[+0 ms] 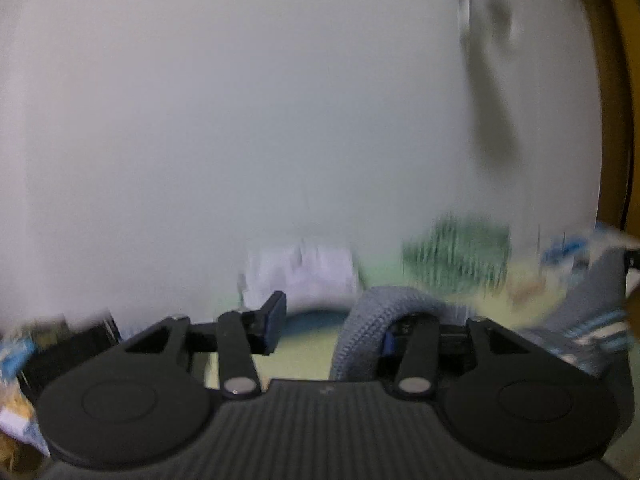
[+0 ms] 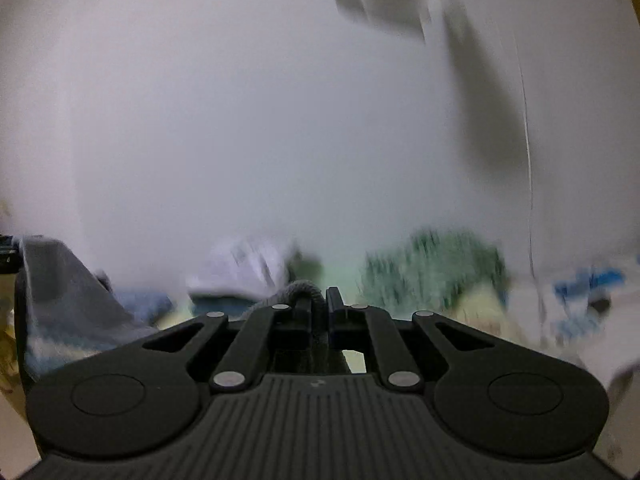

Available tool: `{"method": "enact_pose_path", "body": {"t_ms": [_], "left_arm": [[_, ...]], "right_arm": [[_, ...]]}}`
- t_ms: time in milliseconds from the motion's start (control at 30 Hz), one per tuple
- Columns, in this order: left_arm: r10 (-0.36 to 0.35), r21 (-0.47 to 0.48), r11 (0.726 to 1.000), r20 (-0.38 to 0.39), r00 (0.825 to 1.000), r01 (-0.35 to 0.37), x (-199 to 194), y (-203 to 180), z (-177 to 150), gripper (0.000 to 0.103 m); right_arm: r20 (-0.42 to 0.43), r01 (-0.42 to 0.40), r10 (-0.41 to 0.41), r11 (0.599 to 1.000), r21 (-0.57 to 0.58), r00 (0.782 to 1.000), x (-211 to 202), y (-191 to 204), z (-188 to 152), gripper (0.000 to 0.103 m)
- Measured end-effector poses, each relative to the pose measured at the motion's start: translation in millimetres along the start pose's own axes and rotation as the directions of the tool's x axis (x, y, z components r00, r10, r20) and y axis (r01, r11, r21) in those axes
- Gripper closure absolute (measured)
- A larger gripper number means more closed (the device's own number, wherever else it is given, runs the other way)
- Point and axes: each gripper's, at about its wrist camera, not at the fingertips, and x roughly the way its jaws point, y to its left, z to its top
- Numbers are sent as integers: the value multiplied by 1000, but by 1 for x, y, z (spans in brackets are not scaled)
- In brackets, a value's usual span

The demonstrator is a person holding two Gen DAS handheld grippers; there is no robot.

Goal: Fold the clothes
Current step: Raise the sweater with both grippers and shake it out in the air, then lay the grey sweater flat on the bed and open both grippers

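Gripping point, right gripper (image 2: 319, 304): the two dark fingers stand almost together, pinching a thin fold of grey knitted fabric (image 2: 304, 289) that bulges up just behind the left finger.
Left gripper (image 1: 332, 324): fingers apart; the left finger (image 1: 274, 314) stands free with nothing on its pad, while the right one is mostly hidden.
Grey ribbed cuff (image 1: 384, 304): a thick knitted loop draped over and around the left gripper's right finger, touching it; the pads do not press on it.
Gap between the left fingers: pale yellow-green surface (image 1: 304, 344) shows through it.
Grey garment, left wrist view (image 1: 600, 304): cloth with pale blue and white stripes hanging at the far right edge, blurred.
Same garment, right wrist view (image 2: 68, 300): a grey sheet with faint light stripes at the left edge, running toward the pinched fold.
White cloth (image 1: 308, 272): a crumpled pale heap beyond the left gripper, lying on the green surface.
Green patterned item (image 1: 456, 256): a dark green blurred patch farther back on the right; what it is cannot be told.
Blue and white patch (image 2: 588, 284): smeared by motion at the right of the right wrist view.
Wall (image 1: 240, 100): plain pale grey, filling the upper part of both views.
Dark streak (image 2: 488, 112): a slanted grey blur against the wall, upper right.
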Motion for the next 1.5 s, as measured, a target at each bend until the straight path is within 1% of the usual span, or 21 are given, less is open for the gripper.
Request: {"method": "enact_pose_path", "body": {"t_ms": [167, 300, 400, 467, 500, 567, 633, 700, 767, 833, 967, 1000, 1067, 1167, 1200, 1233, 1267, 1300, 1333, 1400, 1500], "left_arm": [[-5, -21, 1000, -232, 973, 0, 80, -24, -49, 58], [35, -49, 997, -312, 949, -53, 120, -32, -74, 58], [73, -81, 991, -360, 930, -109, 153, -27, -70, 58], [92, -84, 987, -378, 921, -133, 176, -28, -68, 55], [116, -55, 987, -396, 911, -149, 186, -30, -71, 45], [155, 6, 986, -429, 890, -169, 202, -35, -79, 42], [162, 66, 987, -451, 878, -148, 200, -41, -89, 41], [172, 127, 984, -466, 868, -126, 195, -48, -100, 39], [181, 179, 978, -453, 873, -110, 173, -55, -111, 35], [176, 215, 973, -442, 879, -86, 149, -60, -121, 30], [36, 225, 972, -440, 897, 71, 114, -87, -125, 30], [-13, 237, 963, -437, 900, 129, 109, -97, -124, 31], [-125, 244, 937, -437, 891, 251, 110, -117, -123, 39], [-192, 256, 905, -466, 864, 339, 135, -139, -127, 53], [-203, 245, 904, -474, 857, 350, 147, -141, -127, 63], [-220, 222, 905, -485, 847, 362, 159, -140, -125, 67], [-249, 170, 912, -495, 833, 374, 172, -135, -118, 74], [-278, 108, 921, -494, 824, 375, 184, -128, -110, 78], [-293, 55, 931, -479, 827, 362, 195, -120, -102, 78], [-287, -27, 951, -439, 852, 306, 217, -101, -86, 78], [-200, -55, 979, -423, 884, 195, 256, -81, -68, 78]], "right_arm": [[-148, 37, -41, 999, -35, 988, 64, -12, -40, 96], [-214, 62, -71, 997, -48, 974, 114, -30, -46, 95], [-244, 92, -98, 995, -35, 965, 145, -43, -41, 95], [-280, 112, -114, 993, -22, 953, 172, -51, -37, 89], [-301, 125, -128, 992, -28, 945, 186, -54, -38, 84], [-369, 147, -152, 988, -43, 917, 202, -58, -42, 61], [-427, 113, -129, 992, -63, 895, 206, -59, -47, 59], [-440, 68, -105, 993, -101, 892, 192, -61, -54, 56], [-411, 45, -106, 987, -155, 906, 165, -62, -61, 44], [-370, 18, -103, 974, -227, 923, 139, -57, -70, 42], [-313, -97, -51, 892, -441, 948, 110, -27, -90, 42], [-341, -169, 0, 868, -466, 940, 111, -17, -93, 42], [-413, -279, 99, 871, -404, 905, 125, -6, -94, 54], [-490, -302, 131, 909, -288, 862, 156, -3, -89, 59], [-510, -286, 116, 920, -269, 853, 167, -4, -88, 59], [-512, -274, 113, 928, -251, 851, 176, -6, -85, 68], [-511, -264, 113, 936, -233, 852, 184, -10, -83, 85], [-503, -251, 113, 944, -216, 857, 192, -14, -78, 88], [-487, -235, 117, 954, -188, 866, 201, -18, -70, 89], [-449, -204, 127, 971, -126, 885, 219, -27, -53, 89], [-362, -111, 90, 993, -39, 928, 247, -39, -33, 80]]}}
